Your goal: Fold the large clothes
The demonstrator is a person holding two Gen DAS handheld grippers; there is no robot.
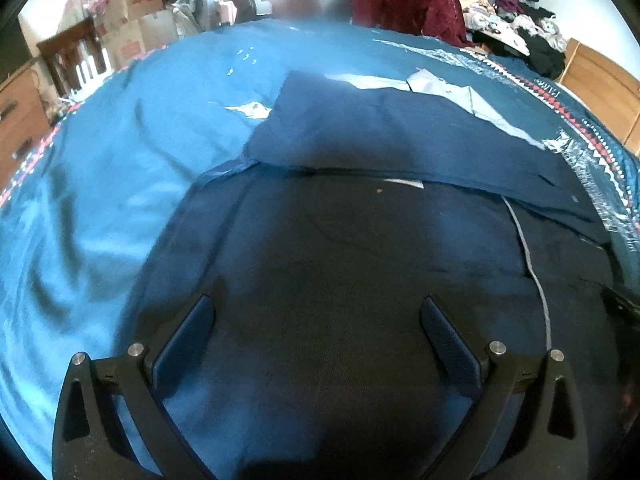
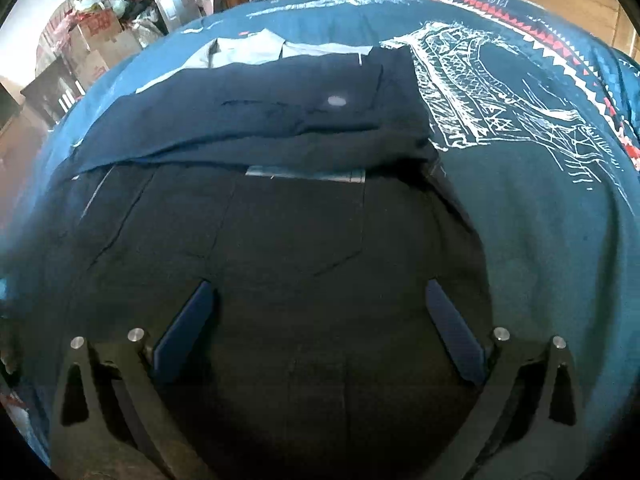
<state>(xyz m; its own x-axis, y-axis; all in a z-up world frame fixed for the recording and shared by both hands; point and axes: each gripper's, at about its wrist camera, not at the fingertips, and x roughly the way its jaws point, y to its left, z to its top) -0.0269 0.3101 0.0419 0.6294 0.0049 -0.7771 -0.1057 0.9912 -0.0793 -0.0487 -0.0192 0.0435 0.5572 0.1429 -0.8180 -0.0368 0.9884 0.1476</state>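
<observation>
A large dark navy garment (image 1: 360, 248) lies spread flat on a blue bedspread (image 1: 100, 184). Its far part is folded over toward me, with a pale grey lining (image 1: 452, 92) showing at the back. My left gripper (image 1: 316, 308) hovers just above the near dark fabric, open, nothing between its fingers. In the right wrist view the same garment (image 2: 280, 240) fills the middle, with a folded navy layer (image 2: 260, 120) and grey collar (image 2: 248, 52) beyond. My right gripper (image 2: 318, 292) is open too, low over the dark cloth.
The bedspread has a white printed pattern (image 2: 480, 92) and a red and white border (image 2: 560, 48) on the right. A maroon cloth (image 1: 408, 0) and a heap of clothes (image 1: 508, 12) sit past the far edge. Cardboard boxes (image 1: 136, 20) and wooden furniture (image 1: 20, 120) stand at left.
</observation>
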